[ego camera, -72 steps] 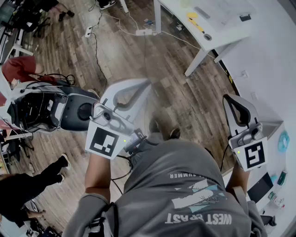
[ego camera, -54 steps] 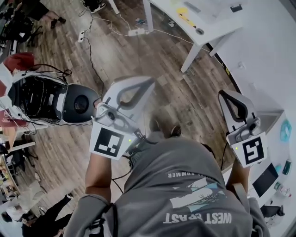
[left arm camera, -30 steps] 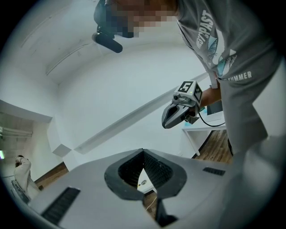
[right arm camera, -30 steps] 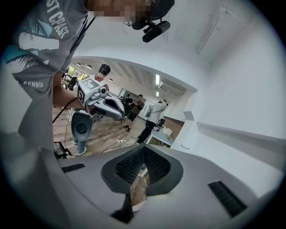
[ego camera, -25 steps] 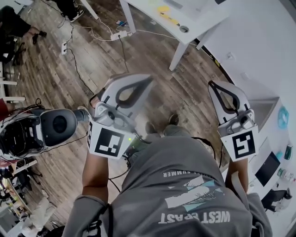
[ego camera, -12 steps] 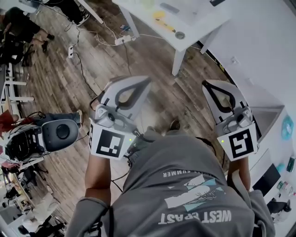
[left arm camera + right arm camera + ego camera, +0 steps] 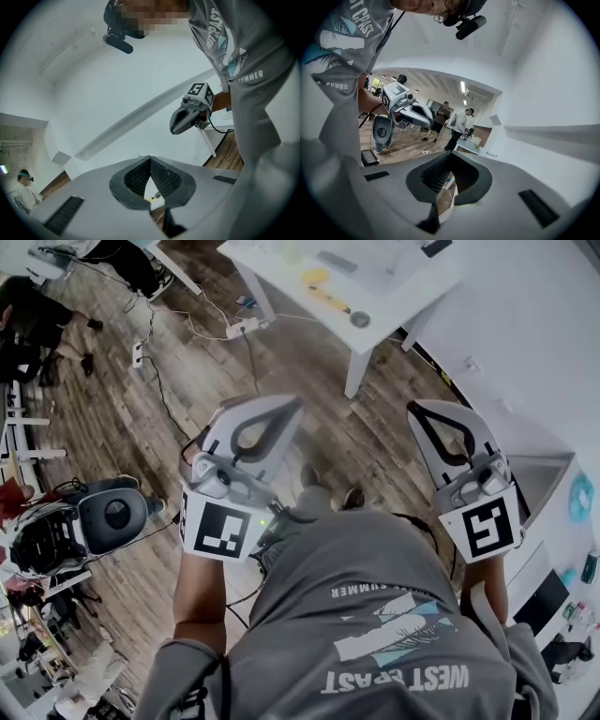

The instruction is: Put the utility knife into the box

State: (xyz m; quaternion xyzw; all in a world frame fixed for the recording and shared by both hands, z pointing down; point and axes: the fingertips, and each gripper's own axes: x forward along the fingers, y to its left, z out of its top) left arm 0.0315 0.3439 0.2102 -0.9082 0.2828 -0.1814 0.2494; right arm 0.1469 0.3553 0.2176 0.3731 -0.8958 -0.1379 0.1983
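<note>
**Left gripper** (image 7: 298, 401): held level over the wooden floor (image 7: 309, 371). Jaws closed tip to tip, with nothing between the pads.

**Right gripper** (image 7: 413, 407): held level beside the left, well apart from it. Jaws likewise closed and empty.

**Table** (image 7: 412, 282): white, ahead of both grippers and not yet within reach. A yellow item (image 7: 317, 277) lies toward its near edge. A small round piece (image 7: 360, 320) sits by the near corner, above the leg.

**Utility knife**: not identifiable. The yellow item may be it, but it is too small to tell.

**Box**: not found in any view.

**Cables** (image 7: 192, 320): these trail across the floor to a power strip (image 7: 239, 326) below the table's near edge.

**Stage, judged**: approach only; no grasp has begun.

**Hazards, judged**:
- The cables lie close to the path to the table, so a foot could catch them.
- Both claws must open before any pickup. Arriving closed could push a small item off the near edge.
- The knife is unconfirmed, so the wrong yellow object might be taken.
- An exposed blade could slip in smooth pads.
</note>
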